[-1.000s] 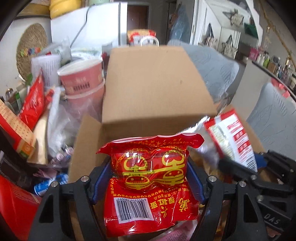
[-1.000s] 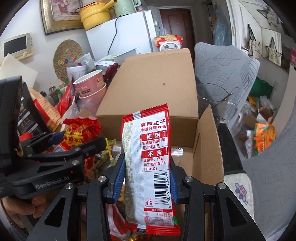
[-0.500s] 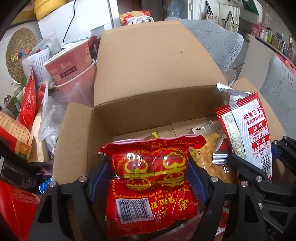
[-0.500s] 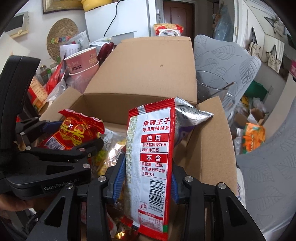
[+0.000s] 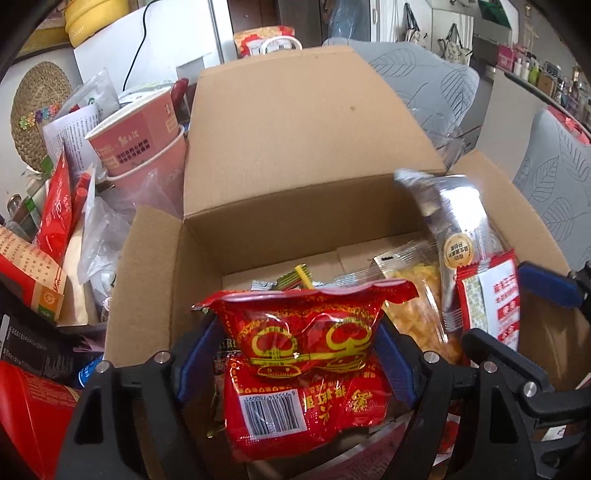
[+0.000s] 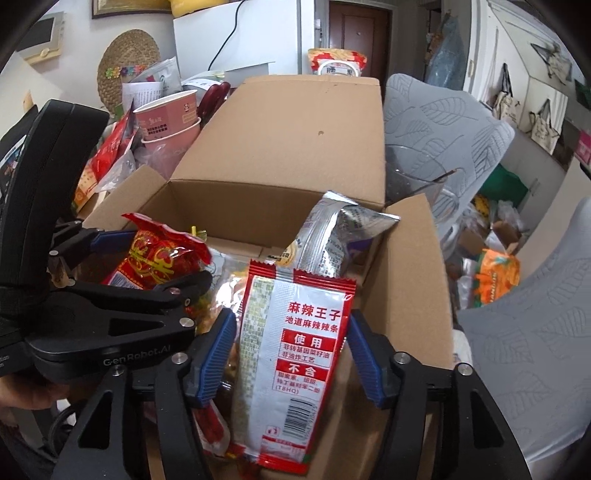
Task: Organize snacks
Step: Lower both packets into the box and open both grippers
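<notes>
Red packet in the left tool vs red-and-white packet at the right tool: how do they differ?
The red packet is all red with gold print; the red-and-white packet has a pale middle with red ends. The red packet is squat and puffy, the red-and-white packet long and flat. The left tool has its pads against the red packet; the right tool has just been opening, with gaps beside the red-and-white packet. Both are over the open cardboard box and carry barcodes.

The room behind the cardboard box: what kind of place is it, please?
Most likely a lived-in home, perhaps a kitchen or dining corner. A white fridge stands behind the cardboard box, a brown entry door beside it, and cloth-covered chairs nearby.
</notes>
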The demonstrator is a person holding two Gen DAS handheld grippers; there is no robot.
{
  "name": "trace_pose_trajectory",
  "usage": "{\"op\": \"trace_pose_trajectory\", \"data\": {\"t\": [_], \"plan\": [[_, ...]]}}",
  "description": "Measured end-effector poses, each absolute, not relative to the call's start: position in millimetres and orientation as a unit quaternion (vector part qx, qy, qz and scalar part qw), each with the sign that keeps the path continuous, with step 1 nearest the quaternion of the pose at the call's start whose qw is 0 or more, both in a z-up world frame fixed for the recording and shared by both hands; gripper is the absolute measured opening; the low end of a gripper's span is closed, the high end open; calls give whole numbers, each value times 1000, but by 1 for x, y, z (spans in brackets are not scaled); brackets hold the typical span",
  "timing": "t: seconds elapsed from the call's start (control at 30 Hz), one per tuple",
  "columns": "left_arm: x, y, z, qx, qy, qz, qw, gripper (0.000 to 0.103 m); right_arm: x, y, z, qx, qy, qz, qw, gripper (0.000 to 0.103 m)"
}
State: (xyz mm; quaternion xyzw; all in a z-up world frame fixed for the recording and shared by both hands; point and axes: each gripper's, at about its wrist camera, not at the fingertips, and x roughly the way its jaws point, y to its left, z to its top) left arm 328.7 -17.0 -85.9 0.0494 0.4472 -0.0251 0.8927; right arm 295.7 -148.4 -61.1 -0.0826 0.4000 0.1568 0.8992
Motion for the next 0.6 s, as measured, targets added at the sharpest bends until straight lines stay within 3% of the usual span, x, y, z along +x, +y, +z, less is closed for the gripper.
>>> {"op": "trace_pose_trajectory", "data": {"t": [0.03,0.6], "plan": [[327,-17,-85,48,446,-27,894,80,294,-150,-59,-83,396,153,902,74],[301,-16,-67,47,426,-1,903,88,291,-157,-54,-78,396,152,902,74]]}}
